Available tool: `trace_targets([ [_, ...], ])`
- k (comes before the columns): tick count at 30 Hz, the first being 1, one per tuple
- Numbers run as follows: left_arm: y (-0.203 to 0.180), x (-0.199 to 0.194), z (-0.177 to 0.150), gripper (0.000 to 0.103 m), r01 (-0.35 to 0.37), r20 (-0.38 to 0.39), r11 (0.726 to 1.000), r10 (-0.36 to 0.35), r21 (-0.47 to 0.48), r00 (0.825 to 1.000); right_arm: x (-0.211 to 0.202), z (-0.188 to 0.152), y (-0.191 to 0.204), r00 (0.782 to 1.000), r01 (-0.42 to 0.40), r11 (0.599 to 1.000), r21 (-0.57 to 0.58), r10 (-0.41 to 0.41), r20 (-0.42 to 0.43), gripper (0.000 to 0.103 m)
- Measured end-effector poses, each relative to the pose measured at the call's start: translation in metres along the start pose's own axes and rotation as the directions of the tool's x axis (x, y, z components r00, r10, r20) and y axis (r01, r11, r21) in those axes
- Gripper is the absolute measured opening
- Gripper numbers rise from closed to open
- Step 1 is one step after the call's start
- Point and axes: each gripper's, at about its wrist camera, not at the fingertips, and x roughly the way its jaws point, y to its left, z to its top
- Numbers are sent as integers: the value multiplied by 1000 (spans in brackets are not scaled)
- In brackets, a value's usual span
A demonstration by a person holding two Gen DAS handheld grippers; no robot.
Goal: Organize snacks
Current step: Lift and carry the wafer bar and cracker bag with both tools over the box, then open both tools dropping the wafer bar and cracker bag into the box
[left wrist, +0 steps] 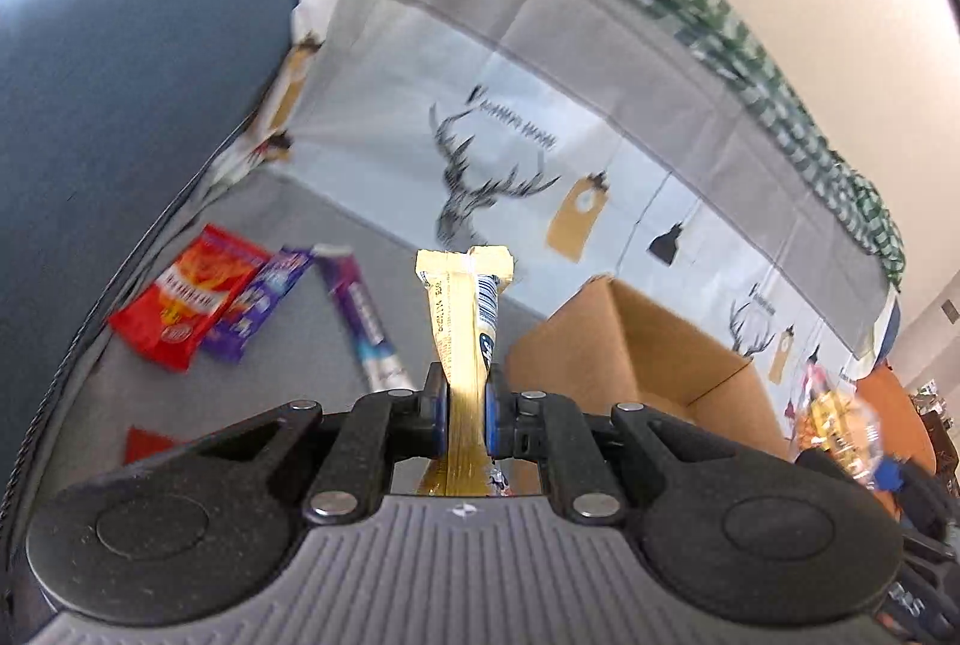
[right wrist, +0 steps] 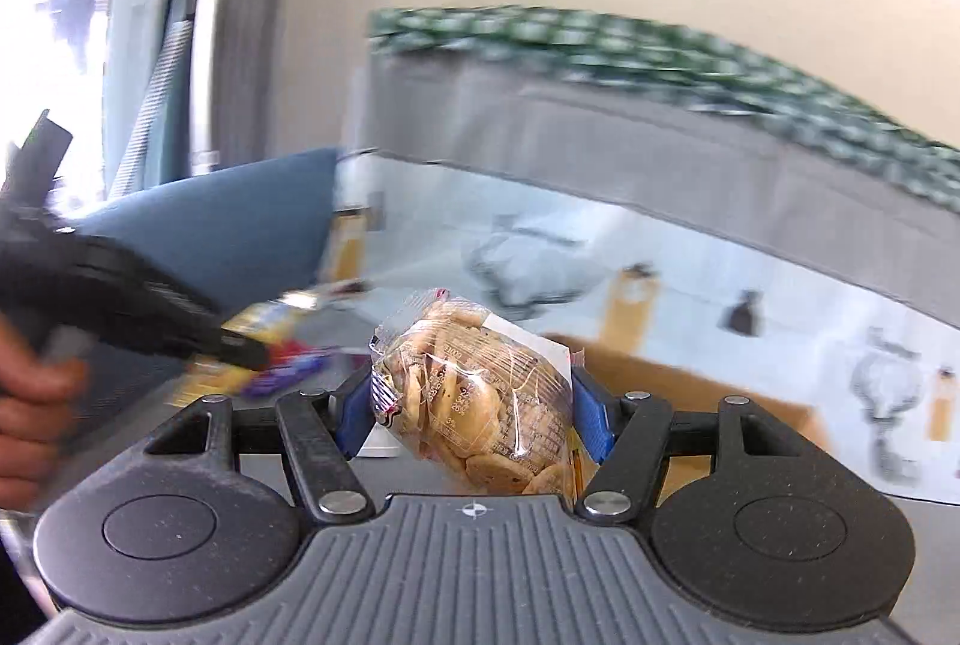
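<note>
Two snacks are clamped, one in each of your tools, near the cardboard box (left wrist: pixel 636 345).

Your left tool (left wrist: pixel 467 414) is clenched on a thin gold snack bar (left wrist: pixel 465 339), which stands upright just left of the box. Your right tool (right wrist: pixel 474 405) grips a clear bag of cookies (right wrist: pixel 474 393), raised in front of the box. Left of the box, on the grey cloth, lie a red packet (left wrist: pixel 180 306), a purple wrapper (left wrist: pixel 258 306) touching it, and a purple stick (left wrist: pixel 363 321) apart from both. Behind the box hangs an antler-print cloth (left wrist: pixel 498 165).
</note>
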Motion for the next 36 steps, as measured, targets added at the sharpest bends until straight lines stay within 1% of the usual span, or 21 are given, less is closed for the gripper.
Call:
trace_targets([
  [2, -9, 2, 0, 12, 20, 21, 1000, -20, 17, 1000, 2, -11, -25, 999, 29, 996, 84, -27, -27, 67],
  [4, -19, 5, 1, 12, 51, 34, 998, -52, 26, 998, 5, -21, -47, 996, 51, 985, 163, -38, -80, 67],
  [6, -29, 8, 0, 12, 86, 44, 996, -87, 32, 995, 5, -25, -64, 994, 78, 976, 204, -62, -87, 67],
  [10, -52, 16, -4, 12, 139, 54, 988, -143, 73, 988, 6, -35, -82, 991, 114, 974, 197, -97, -93, 67],
  [12, -64, 19, -7, 12, 154, 59, 983, -160, 99, 985, 5, -42, -87, 988, 128, 974, 188, -109, -105, 67],
  [18, -91, 31, -19, 12, 237, 48, 965, -243, 110, 969, -5, -57, -105, 983, 162, 972, 168, -144, -115, 67],
  [22, -110, 38, -28, 12, 277, 35, 953, -284, 123, 958, -10, -62, -116, 978, 189, 968, 166, -171, -117, 67],
  [30, -145, 53, -51, 12, 323, -12, 929, -327, 180, 945, -11, -63, -120, 974, 215, 961, 175, -198, -110, 67],
  [36, -157, 60, -60, 11, 330, -30, 918, -331, 220, 943, -6, -61, -116, 974, 213, 965, 151, -198, -108, 67],
])
